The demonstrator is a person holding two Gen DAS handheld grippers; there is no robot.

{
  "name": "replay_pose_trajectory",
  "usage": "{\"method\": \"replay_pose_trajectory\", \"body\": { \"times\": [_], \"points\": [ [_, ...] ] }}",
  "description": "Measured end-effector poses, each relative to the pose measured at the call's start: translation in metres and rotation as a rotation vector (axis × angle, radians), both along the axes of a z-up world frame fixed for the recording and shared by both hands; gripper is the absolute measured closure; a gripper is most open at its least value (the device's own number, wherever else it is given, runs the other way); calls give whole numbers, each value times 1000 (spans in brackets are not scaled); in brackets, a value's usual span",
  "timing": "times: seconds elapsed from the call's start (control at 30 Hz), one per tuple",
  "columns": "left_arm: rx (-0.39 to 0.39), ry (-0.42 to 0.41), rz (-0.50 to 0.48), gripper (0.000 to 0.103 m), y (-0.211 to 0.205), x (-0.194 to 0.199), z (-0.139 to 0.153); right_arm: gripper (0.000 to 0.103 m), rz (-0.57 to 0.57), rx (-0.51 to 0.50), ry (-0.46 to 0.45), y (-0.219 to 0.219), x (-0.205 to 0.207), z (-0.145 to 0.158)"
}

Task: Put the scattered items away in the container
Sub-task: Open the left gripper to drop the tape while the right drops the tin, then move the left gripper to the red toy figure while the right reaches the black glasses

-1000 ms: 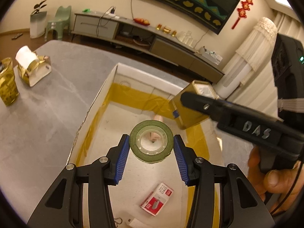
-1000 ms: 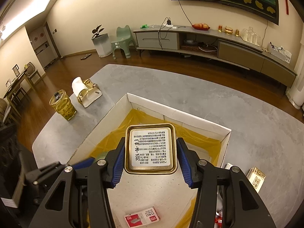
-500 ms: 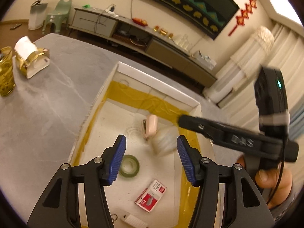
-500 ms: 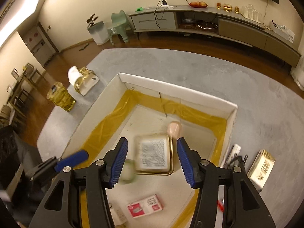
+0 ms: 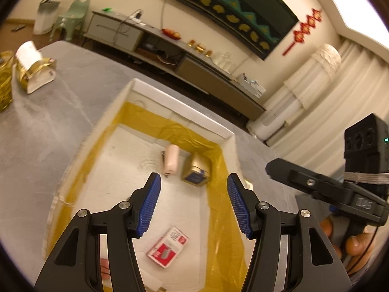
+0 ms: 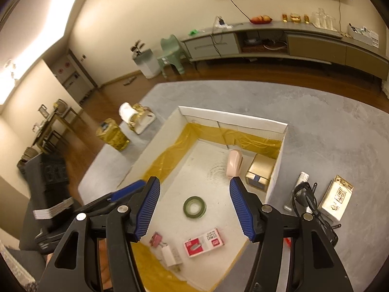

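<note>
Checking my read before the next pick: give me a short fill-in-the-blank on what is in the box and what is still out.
1. Both grippers, left and right, are ____.
2. The green tape roll lies ____ the box.
3. The gold tin sits beside the ____ stapler.
4. The black cable lies ____ the box.

Answers: open; inside; pink; outside

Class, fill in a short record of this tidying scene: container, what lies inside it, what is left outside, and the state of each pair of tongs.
container: white box with yellow lining
inside: green tape roll, gold tin, pink stapler, red staple box
outside: gold packet, black cable
left tongs: open, empty
right tongs: open, empty
</note>
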State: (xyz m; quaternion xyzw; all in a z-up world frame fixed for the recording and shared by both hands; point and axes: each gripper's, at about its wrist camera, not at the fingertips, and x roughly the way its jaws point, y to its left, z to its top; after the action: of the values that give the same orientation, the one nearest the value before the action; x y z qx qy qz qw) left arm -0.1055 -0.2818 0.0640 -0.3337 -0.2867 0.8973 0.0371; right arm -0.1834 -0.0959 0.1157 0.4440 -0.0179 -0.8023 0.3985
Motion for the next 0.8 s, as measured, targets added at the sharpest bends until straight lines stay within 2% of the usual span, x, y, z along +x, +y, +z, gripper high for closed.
{"method": "replay_pose_trajectory", "body": {
  "times": [0.27,0.43,0.57,0.8],
  "points": [
    [-117,76,-2,43,32,13,14,42,69,-108,12,38,25,7],
    [-122,106,11,43,40,28,15,42,56,-141,-2,71,34,-6],
    [-155,143,5,43,61,41,18,42,45,-167,-14,98,41,-17],
    [-237,154,-153,43,128,57,13,42,26,-214,-35,145,54,-36]
  ]
}}
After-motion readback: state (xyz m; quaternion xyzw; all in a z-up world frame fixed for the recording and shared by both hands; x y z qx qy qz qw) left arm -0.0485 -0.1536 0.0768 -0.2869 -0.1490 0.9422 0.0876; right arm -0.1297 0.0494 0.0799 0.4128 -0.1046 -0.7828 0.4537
